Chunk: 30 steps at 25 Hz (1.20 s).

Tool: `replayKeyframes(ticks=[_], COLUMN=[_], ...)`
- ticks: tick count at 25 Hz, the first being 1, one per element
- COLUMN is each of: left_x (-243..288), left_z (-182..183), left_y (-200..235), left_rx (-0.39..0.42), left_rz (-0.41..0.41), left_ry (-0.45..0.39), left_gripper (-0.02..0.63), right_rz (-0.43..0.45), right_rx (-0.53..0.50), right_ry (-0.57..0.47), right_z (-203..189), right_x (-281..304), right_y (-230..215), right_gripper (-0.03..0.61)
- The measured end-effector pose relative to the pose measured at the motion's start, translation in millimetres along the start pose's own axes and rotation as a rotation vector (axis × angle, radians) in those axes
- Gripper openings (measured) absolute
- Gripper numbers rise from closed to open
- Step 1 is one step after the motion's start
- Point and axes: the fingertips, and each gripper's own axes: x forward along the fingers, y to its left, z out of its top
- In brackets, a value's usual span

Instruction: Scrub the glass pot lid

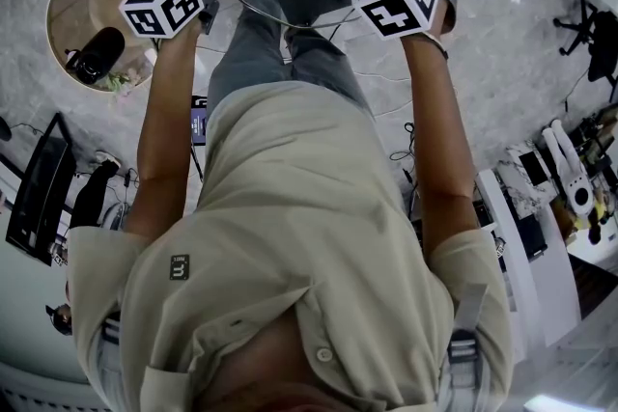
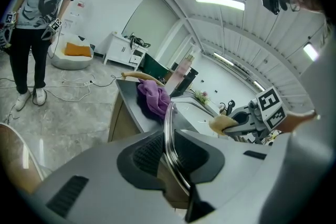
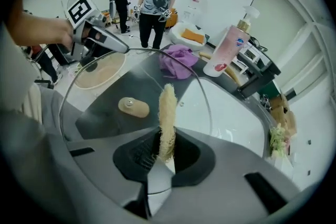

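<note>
The left claw is clamped on the rim of the glass pot lid. Its own view shows the lid edge-on, as a thin metal band running straight out between the pads. The lid hangs in the air above the dark tabletop, beside the white sink. The right claw is closed narrowly on a strip of loofah scrubber, whose long axis runs straight out along the jaws.

From the right claw the lid lies dead ahead. Its broad face is turned toward the scrubber, the rim arcs around the view, and the tan knob sits just left of the scrubber's tip (whether the tip touches the glass I cannot tell). The left claw grips the rim at the far upper left, well apart from the scrubber, so the right hand is the one placed to work. As I judge it, the stroke must sweep the tip across the glass around the knob while the left holds steady.
</note>
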Motion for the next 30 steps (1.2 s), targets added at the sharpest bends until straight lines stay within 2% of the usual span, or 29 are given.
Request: replayKeyframes(ticks=[5,10,14,18,23,30], left_x=[-1.1,6.5,6.1,3.9,1.4,1.9], left_z=[0.9,4.0,4.6,2.1,-1.2,-1.6], left_y=[1.1,-2.0,-0.2,2.1,3.7,4.8], left_rx=[0.002,-0.004,-0.004,-0.006,-0.005,-0.004], left_rz=[0.018,0.035,0.04,0.039,0.034,0.033], left_ry=[0.0,-0.004,-0.008,-0.01,-0.013,-0.017], left_gripper=[0.073,0.069,0.069,0.069,0.069,0.069], right_rz=[0.148,0.316,0.431,0.517,0.547,0.499], right_rx=[-0.124,-0.26,-0.344,-0.388,-0.384,-0.239], right_ry=[-0.025,-0.097,-0.13,-0.11,-0.049,0.043], right_z=[26.2,53.4,66.6,62.5,44.0,11.1], right_x=[2.9,-2.6,-13.1,-23.7,-27.6,-22.7], right_y=[74.6,143.3,180.0,197.2,201.8,167.1], right_gripper=[0.049,0.049,0.049,0.049,0.048,0.048])
